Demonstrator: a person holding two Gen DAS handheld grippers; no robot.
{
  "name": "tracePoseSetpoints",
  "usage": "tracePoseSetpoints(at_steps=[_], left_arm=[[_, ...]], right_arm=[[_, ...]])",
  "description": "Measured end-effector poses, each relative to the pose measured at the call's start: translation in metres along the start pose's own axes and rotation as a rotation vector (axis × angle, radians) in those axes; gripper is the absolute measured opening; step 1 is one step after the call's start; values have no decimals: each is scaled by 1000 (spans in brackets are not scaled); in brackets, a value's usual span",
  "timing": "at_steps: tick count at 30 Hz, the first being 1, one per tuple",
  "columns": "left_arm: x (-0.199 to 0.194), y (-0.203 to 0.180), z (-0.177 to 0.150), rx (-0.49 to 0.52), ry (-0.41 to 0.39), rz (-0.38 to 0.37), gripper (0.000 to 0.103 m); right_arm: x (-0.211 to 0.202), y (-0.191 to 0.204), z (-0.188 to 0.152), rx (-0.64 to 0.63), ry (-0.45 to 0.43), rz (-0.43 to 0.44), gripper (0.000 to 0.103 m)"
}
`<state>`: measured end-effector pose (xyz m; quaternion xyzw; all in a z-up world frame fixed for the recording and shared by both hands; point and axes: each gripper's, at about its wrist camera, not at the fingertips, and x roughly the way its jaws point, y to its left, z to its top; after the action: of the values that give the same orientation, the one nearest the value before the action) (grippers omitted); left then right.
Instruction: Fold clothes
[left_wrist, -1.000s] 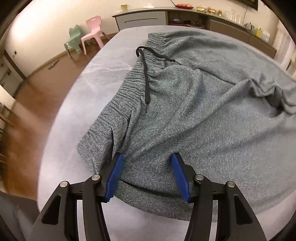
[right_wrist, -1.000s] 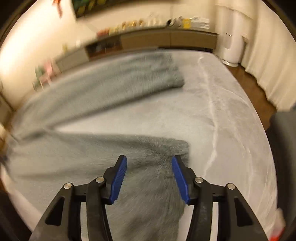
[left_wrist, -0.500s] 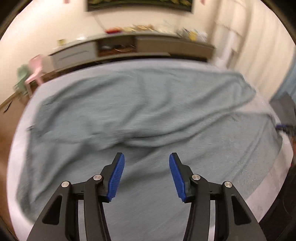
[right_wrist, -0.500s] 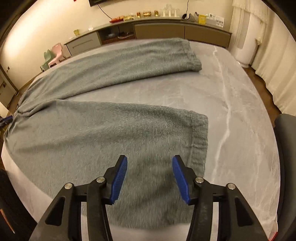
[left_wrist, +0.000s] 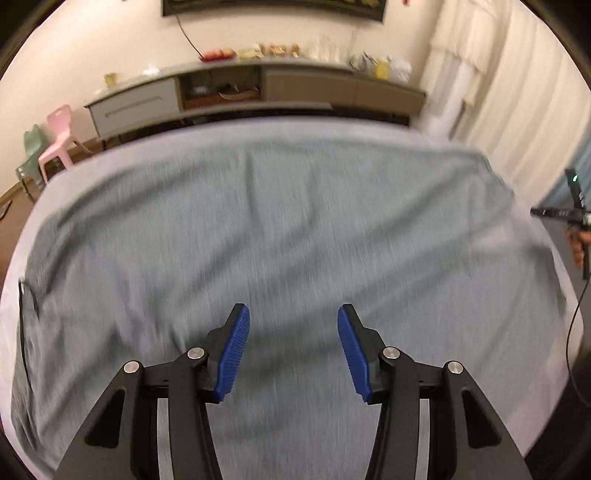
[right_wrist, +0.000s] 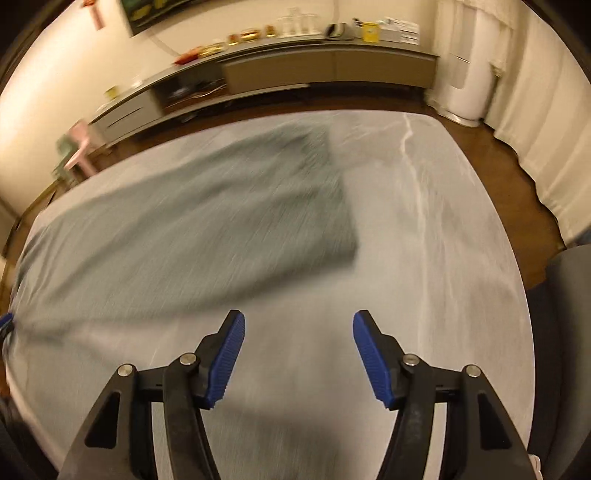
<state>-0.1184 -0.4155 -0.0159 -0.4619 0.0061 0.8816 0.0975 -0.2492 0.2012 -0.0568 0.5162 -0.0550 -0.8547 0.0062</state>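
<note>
Left wrist view: left gripper, fingers apart and empty, above grey trousers spread over the pale surface; right gripper likewise apart, over bare surface.

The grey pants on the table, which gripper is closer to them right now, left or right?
Left. The left gripper hangs open directly over the grey pants. The right gripper, also open, is over bare table, with the pants off to its left.

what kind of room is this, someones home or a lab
Most likely a home living room. A long low sideboard against the wall holds snacks and glasses, small pink and green children's chairs stand beside it, and pale curtains hang at the right. Grey trousers lie on the table.
</note>
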Motion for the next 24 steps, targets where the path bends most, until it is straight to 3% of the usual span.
tracePoseSetpoints(at_steps=[3, 4, 5, 7, 9, 13, 16, 19, 21, 24], left_arm=[[29, 2, 25, -31, 12, 11, 50], [41, -1, 28, -26, 30, 6, 50], [54, -3, 29, -16, 55, 7, 50], [74, -7, 24, 25, 109, 32, 49], [78, -10, 14, 80, 112, 55, 50], [65, 11, -7, 74, 140, 43, 51], [53, 25, -19, 45, 137, 61, 50], [21, 44, -34, -14, 71, 64, 48], [-2, 64, -52, -55, 41, 79, 48], [-25, 114, -88, -139, 68, 134, 51]], right_arm=[[16, -3, 17, 0, -9, -45, 60], [21, -2, 17, -17, 2, -55, 46], [27, -1, 17, -34, 14, -65, 41], [21, 6, 6, -109, 27, -69, 38], [6, 13, -14, -183, 65, -76, 38], [-27, 12, -58, -257, 123, -59, 38], [-63, 4, -72, -215, 31, -75, 39], [-99, 13, -93, -188, -18, 4, 38], [-99, 29, -113, -245, 33, 38, 38], [-71, 31, -127, -297, 74, -20, 41]])
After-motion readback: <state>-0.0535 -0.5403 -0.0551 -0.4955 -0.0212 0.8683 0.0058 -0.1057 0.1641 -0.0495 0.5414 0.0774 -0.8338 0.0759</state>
